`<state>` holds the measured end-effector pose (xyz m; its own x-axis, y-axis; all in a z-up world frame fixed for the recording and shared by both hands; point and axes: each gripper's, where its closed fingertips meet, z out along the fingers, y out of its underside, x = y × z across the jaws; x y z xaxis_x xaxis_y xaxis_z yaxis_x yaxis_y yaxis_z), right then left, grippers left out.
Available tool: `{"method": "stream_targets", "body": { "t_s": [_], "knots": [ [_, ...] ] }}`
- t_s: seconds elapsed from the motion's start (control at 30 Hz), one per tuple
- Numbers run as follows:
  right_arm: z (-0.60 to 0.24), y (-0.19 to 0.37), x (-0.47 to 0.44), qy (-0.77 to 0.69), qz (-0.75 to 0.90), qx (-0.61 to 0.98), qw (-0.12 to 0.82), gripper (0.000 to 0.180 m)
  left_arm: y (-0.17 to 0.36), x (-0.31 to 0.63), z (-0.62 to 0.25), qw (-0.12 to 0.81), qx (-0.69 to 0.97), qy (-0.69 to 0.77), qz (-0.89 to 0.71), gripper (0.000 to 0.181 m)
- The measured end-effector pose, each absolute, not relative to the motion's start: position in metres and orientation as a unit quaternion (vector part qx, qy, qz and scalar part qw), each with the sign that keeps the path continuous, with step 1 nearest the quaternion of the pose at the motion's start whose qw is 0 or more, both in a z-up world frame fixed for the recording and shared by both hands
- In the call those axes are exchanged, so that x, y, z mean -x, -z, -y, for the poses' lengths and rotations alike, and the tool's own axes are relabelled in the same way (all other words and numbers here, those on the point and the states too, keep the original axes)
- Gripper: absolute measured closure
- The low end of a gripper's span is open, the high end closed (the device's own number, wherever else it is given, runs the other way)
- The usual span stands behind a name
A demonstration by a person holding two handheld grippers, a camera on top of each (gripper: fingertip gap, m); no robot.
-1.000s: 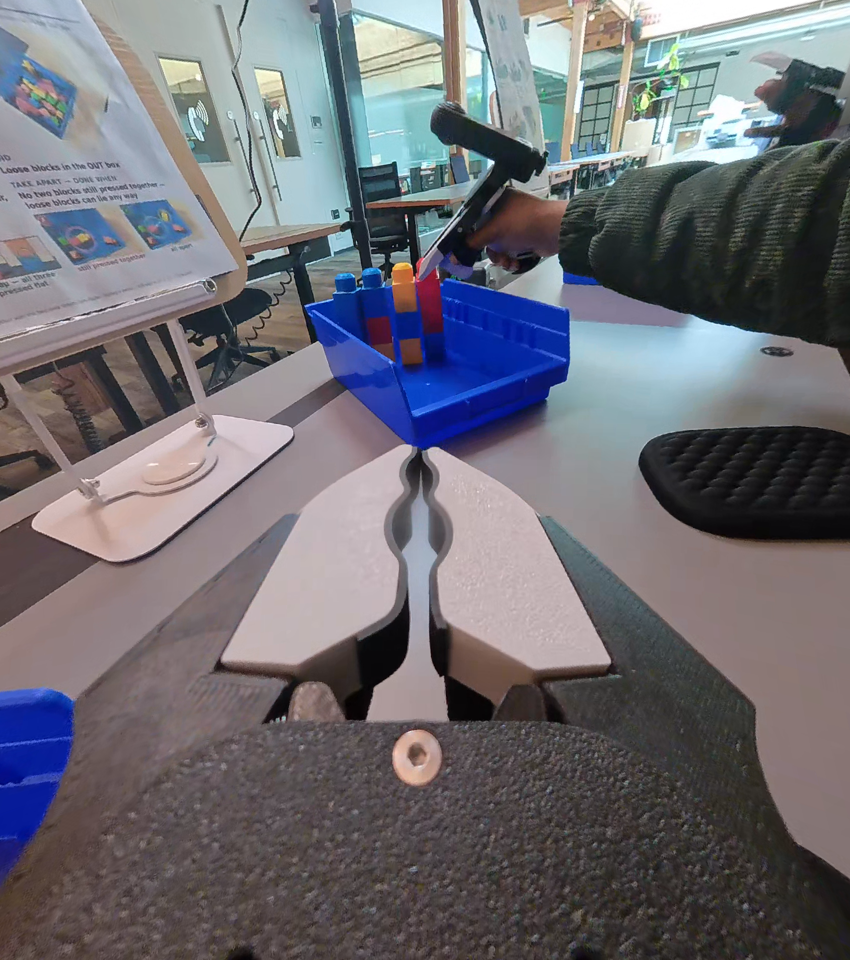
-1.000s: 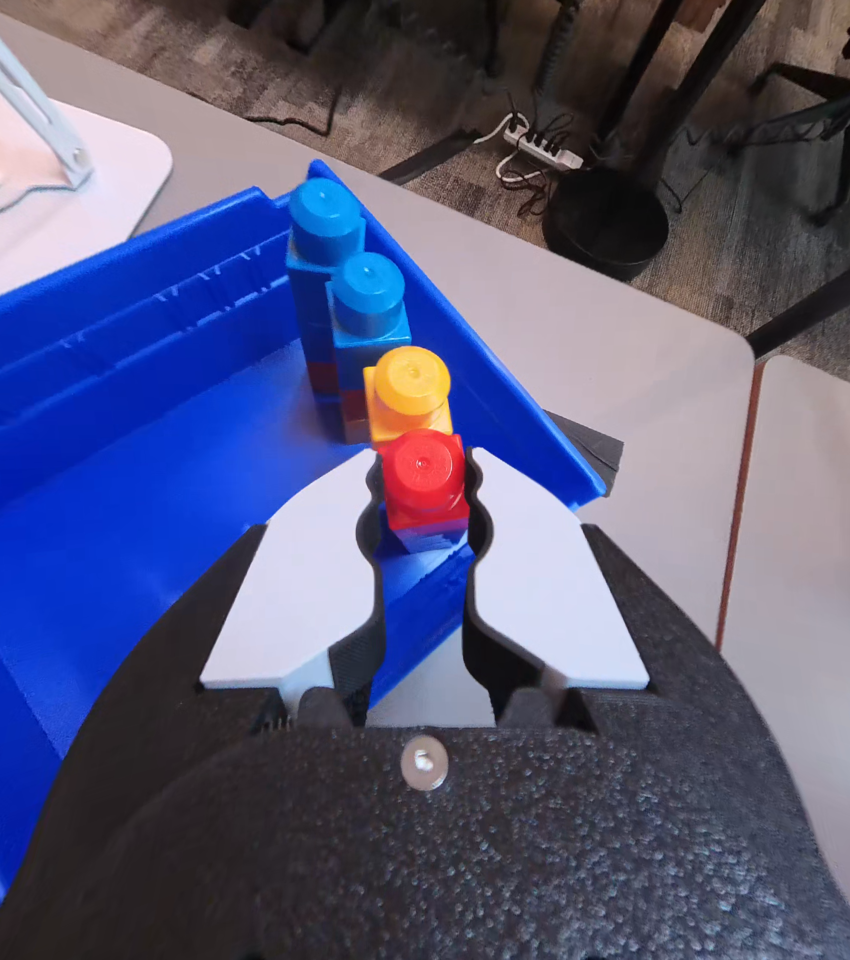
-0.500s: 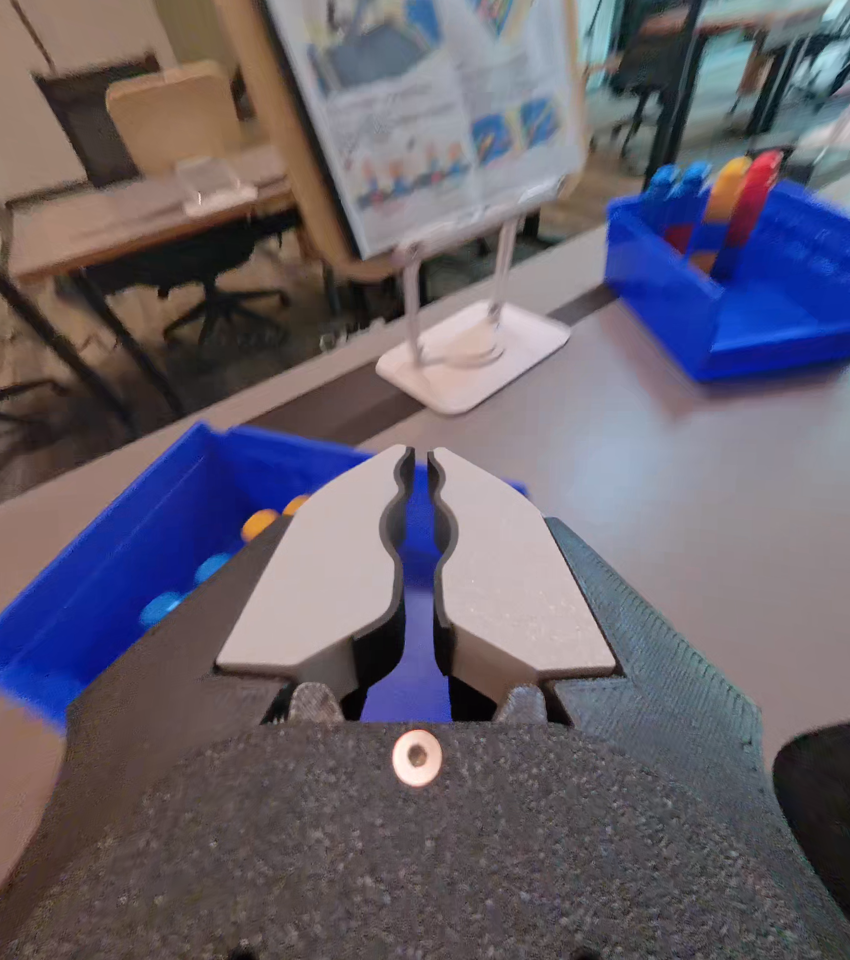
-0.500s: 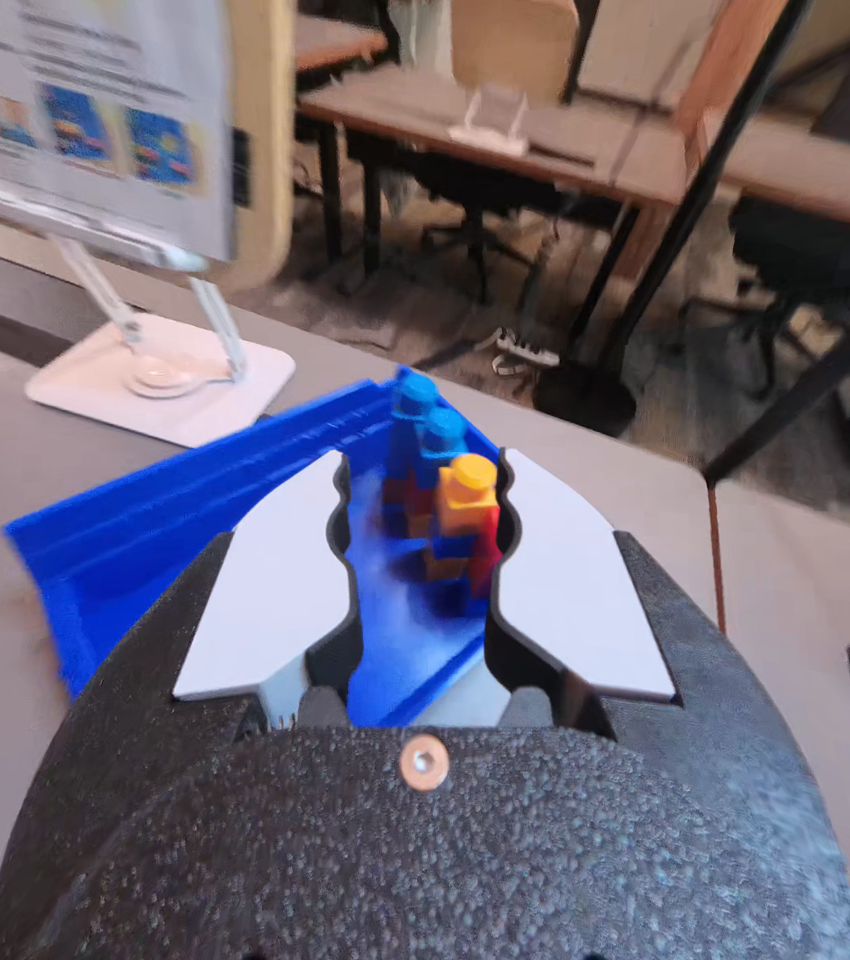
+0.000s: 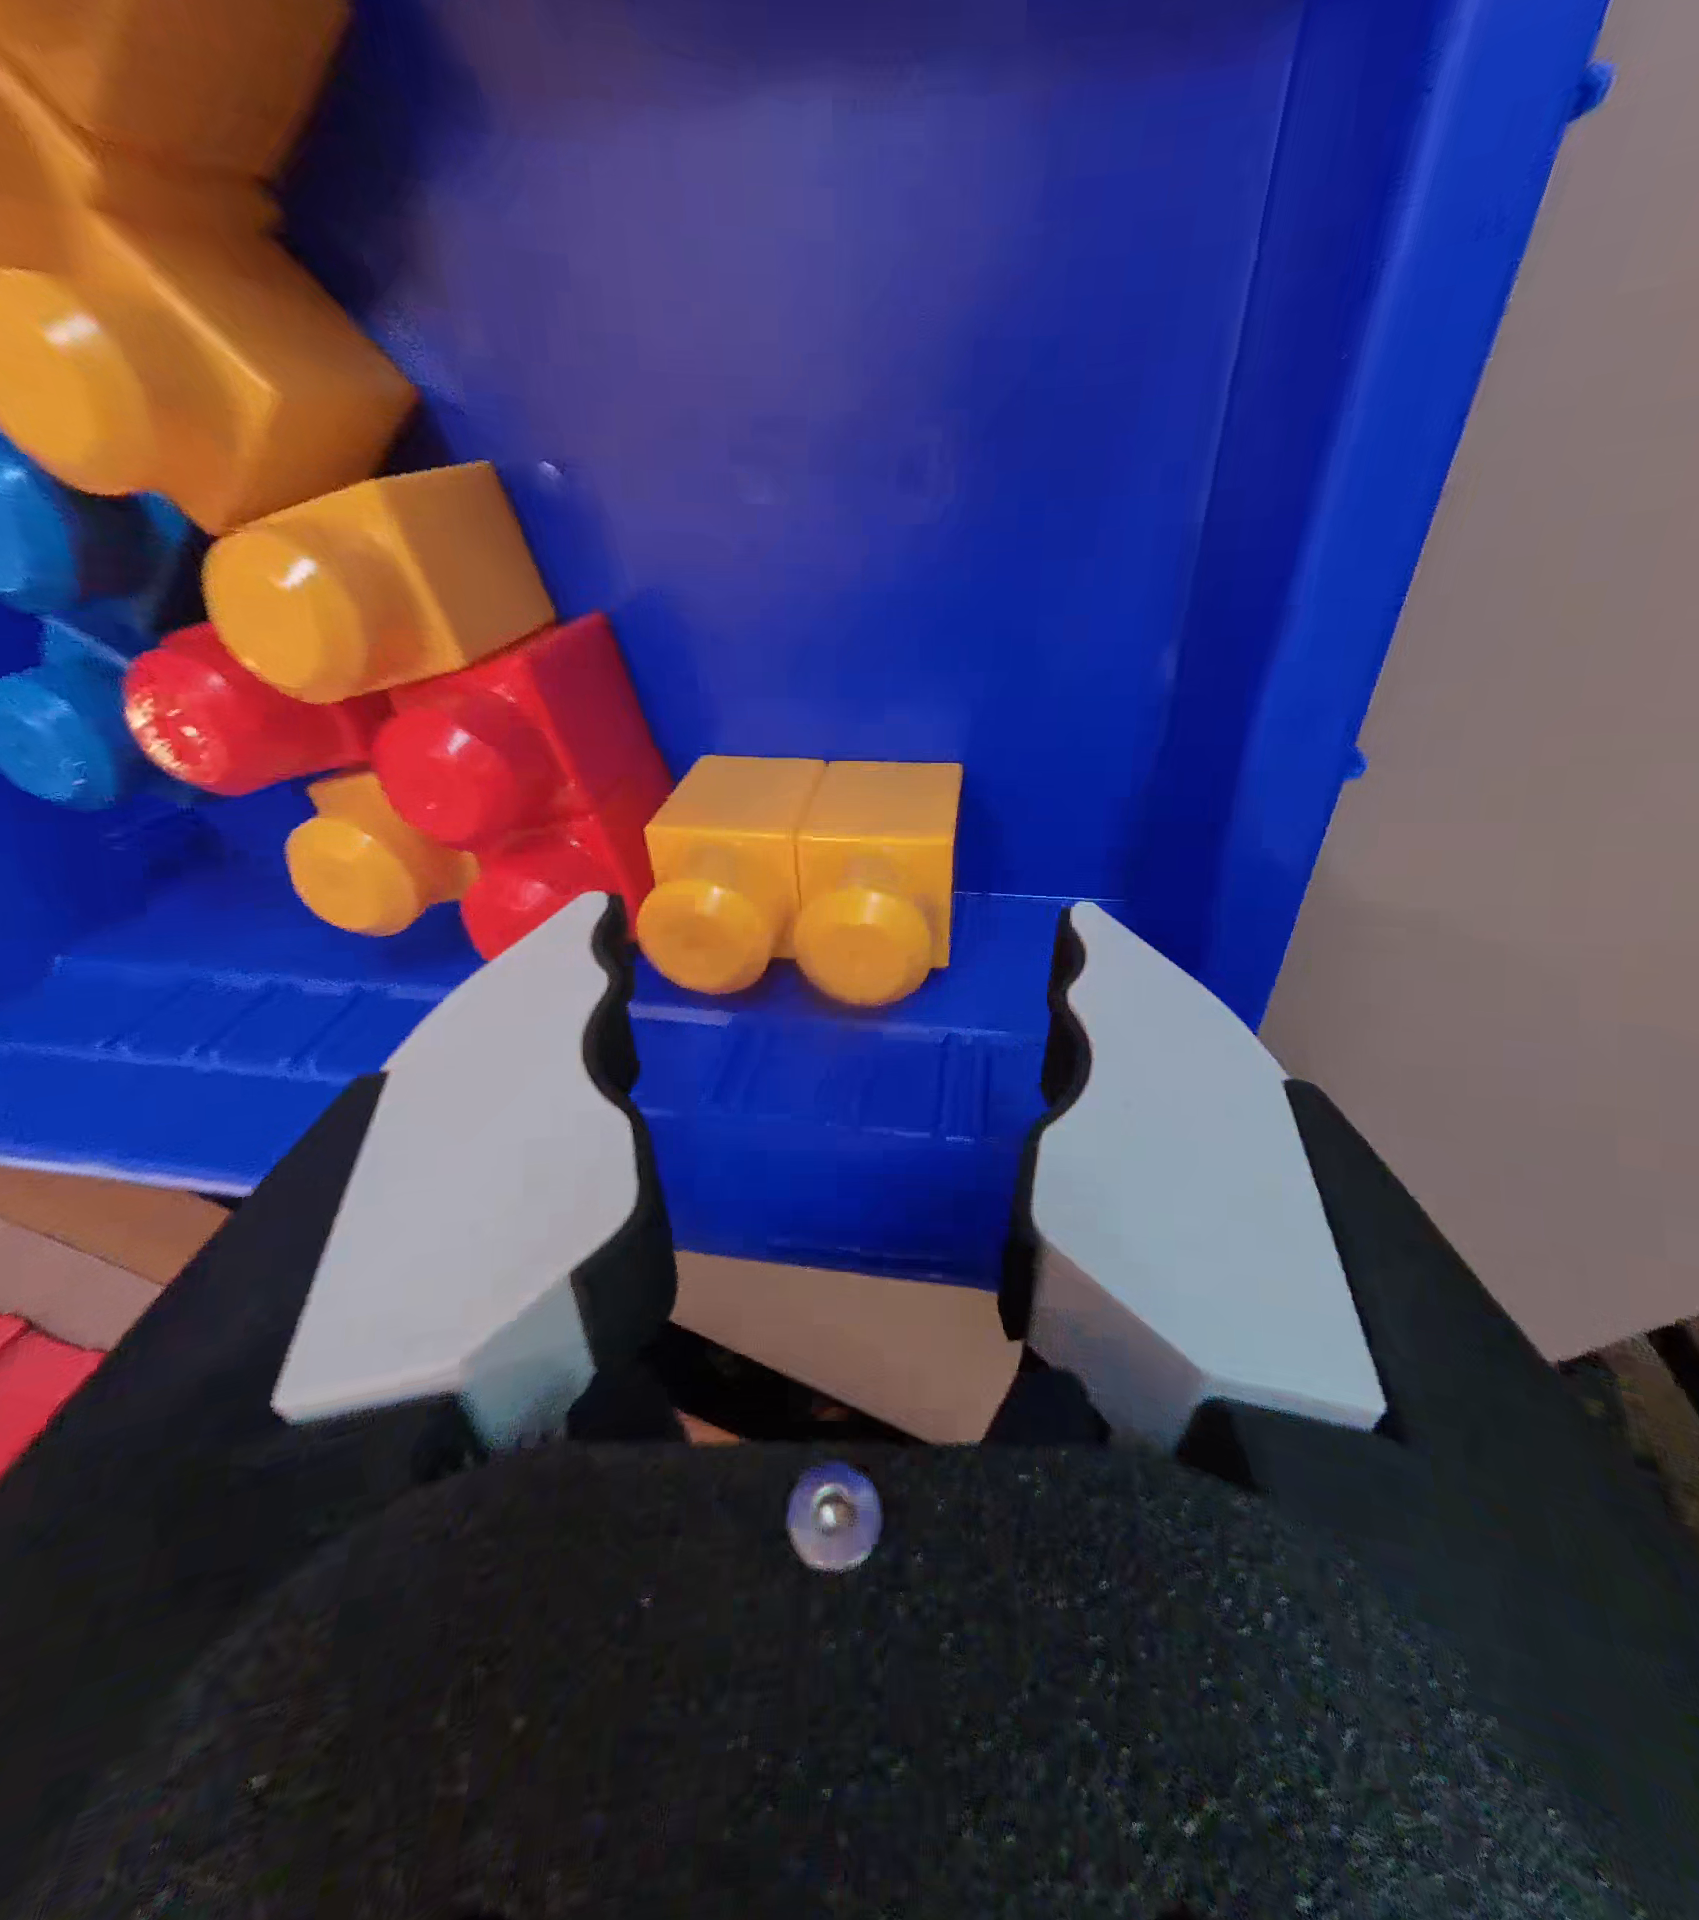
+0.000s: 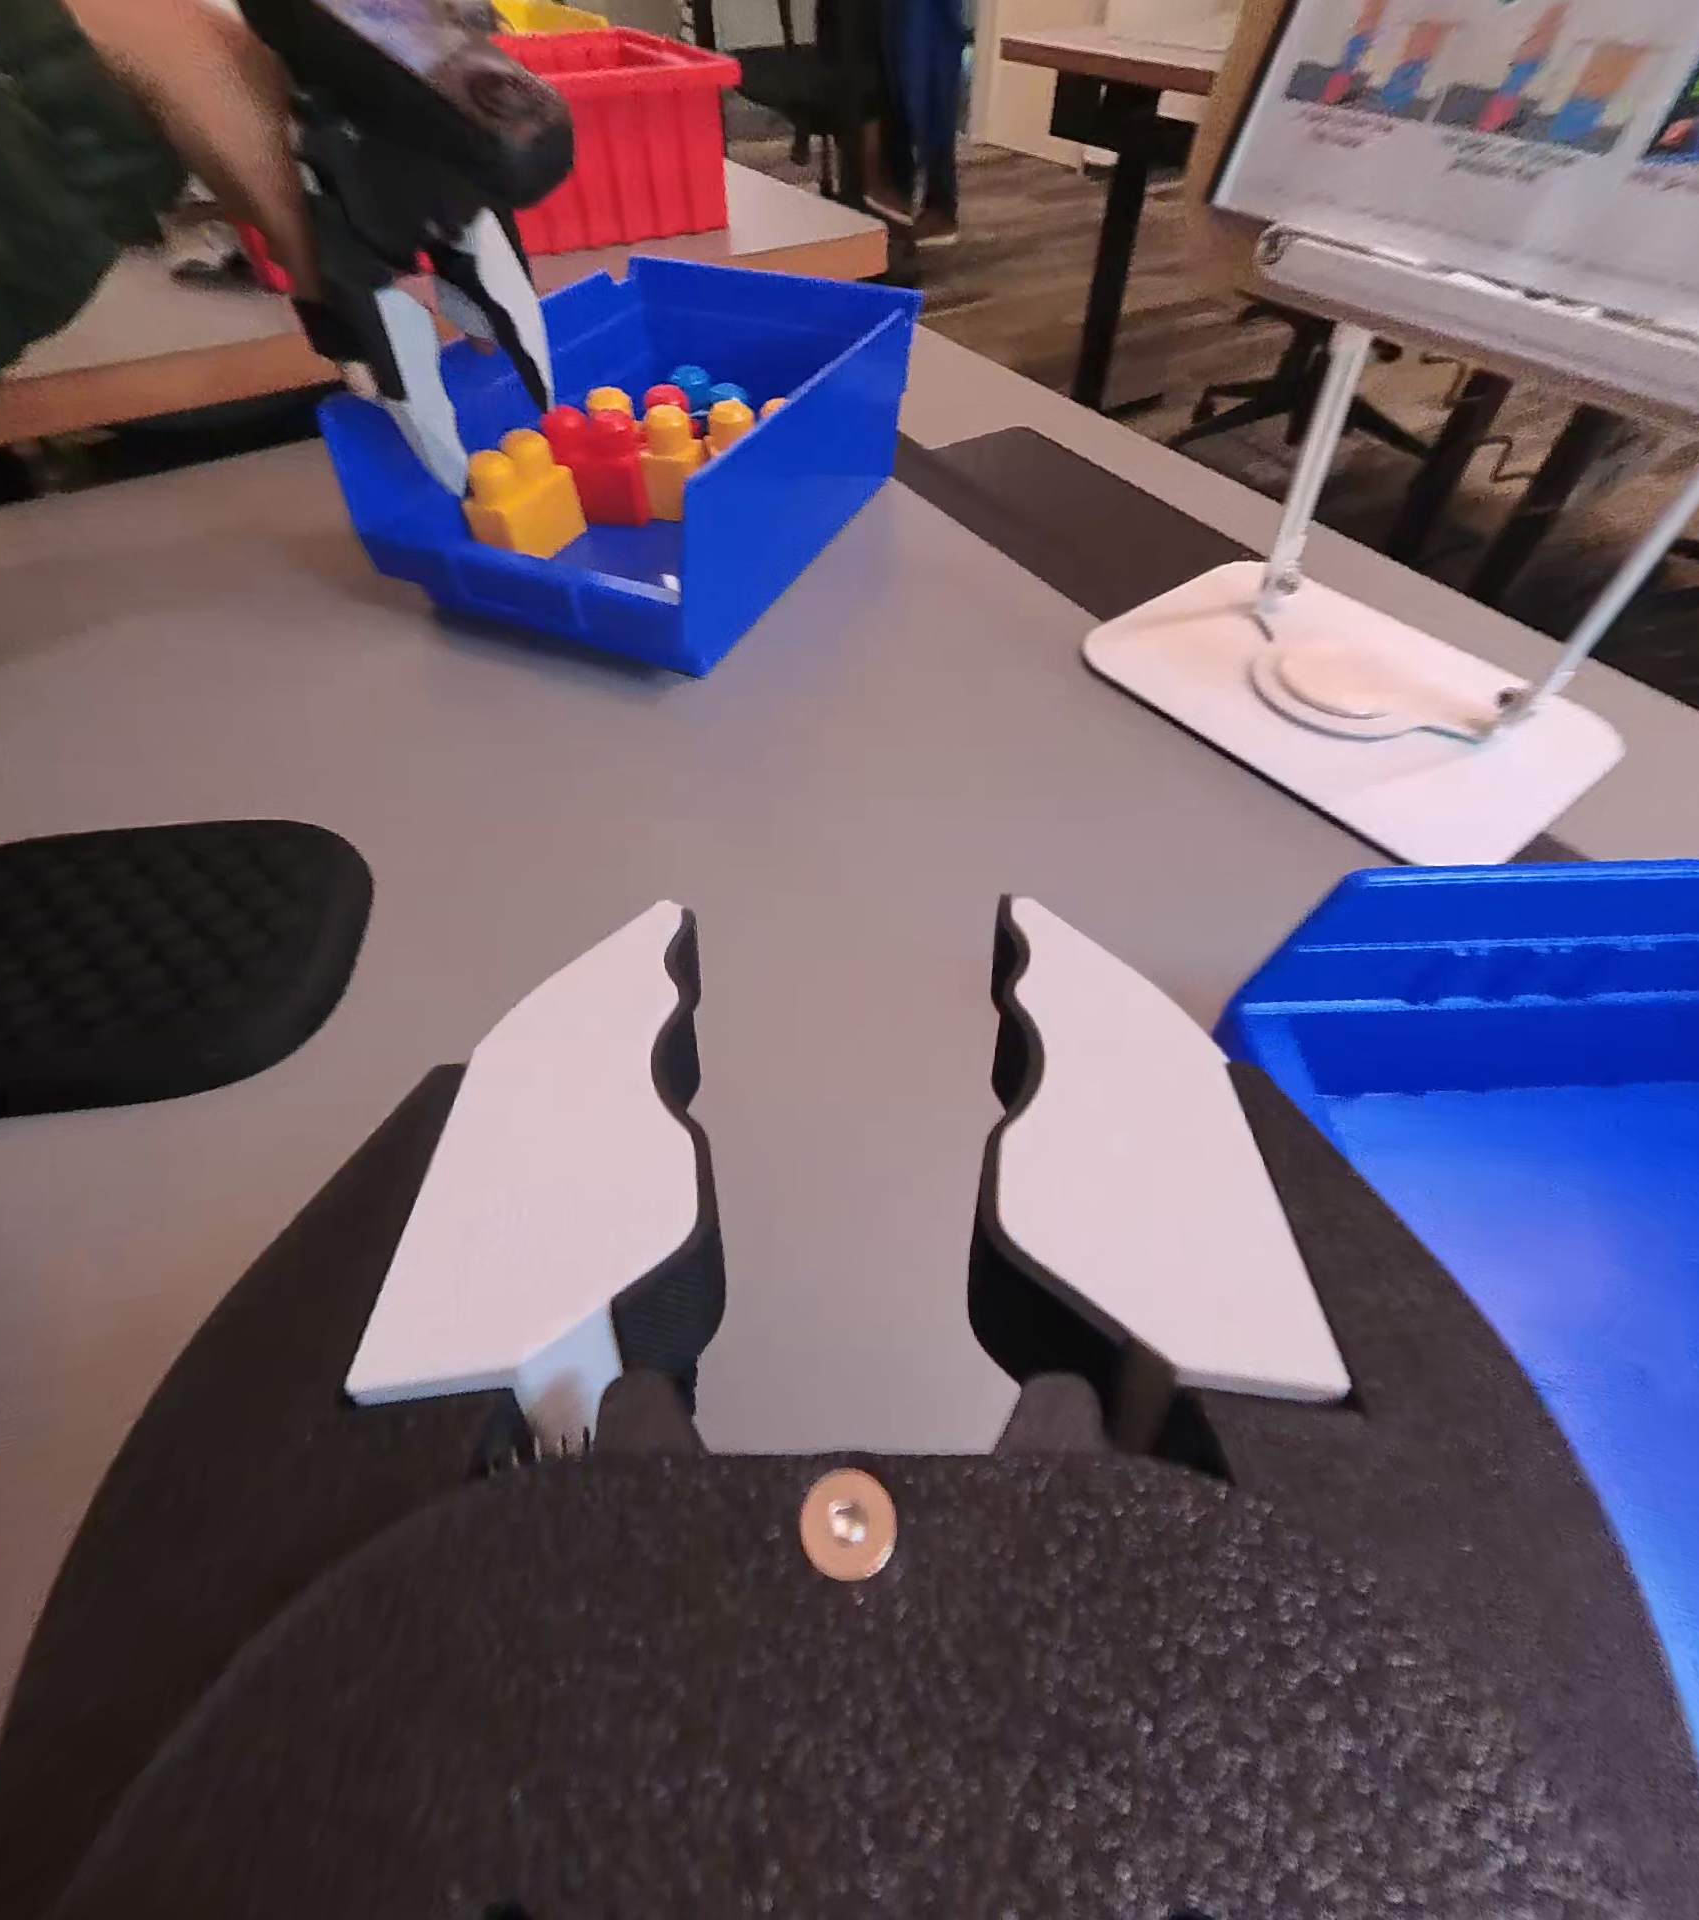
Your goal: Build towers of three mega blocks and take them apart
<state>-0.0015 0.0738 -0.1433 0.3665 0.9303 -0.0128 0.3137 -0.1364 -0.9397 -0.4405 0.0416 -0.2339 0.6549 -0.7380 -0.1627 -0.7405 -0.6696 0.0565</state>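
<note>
While the left gripper point(image 5: 834, 961) hangs spread over the blue bin point(image 5: 1271, 582), a yellow 2-stud block point(image 5: 801, 852) lies just past its tips at 12 o'clock; red blocks point(image 5: 523, 748) crowd it at 9 o'clock. Advice: centre both fingers on its flat sides, clear of neighbours, before closing. Right gripper point(image 6: 843, 961): spread, empty, over the grey table point(image 6: 824, 748).

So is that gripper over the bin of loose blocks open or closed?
Open. The left gripper has its two fingers spread wide with nothing between them, just above two yellow blocks lying inside the blue bin.
</note>
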Motion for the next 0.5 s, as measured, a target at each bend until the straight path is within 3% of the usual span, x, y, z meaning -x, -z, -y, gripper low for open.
{"method": "stream_targets", "body": {
  "t_s": [0.2,0.27,0.5],
  "knots": [
    [-0.068,0.155,0.01,-0.375,0.438,0.679,0.454,0.127,0.26,0.466,-0.033,-0.136,0.878,-0.167,-0.428,0.101],
    [-0.067,0.158,0.011,-0.385,0.434,0.679,0.449,0.127,0.26,0.475,-0.04,-0.151,0.865,-0.205,-0.431,0.118],
    [-0.06,0.164,0.012,-0.394,0.439,0.675,0.444,0.13,0.254,0.473,-0.043,-0.131,0.838,-0.215,-0.485,0.119]
  ]
}}
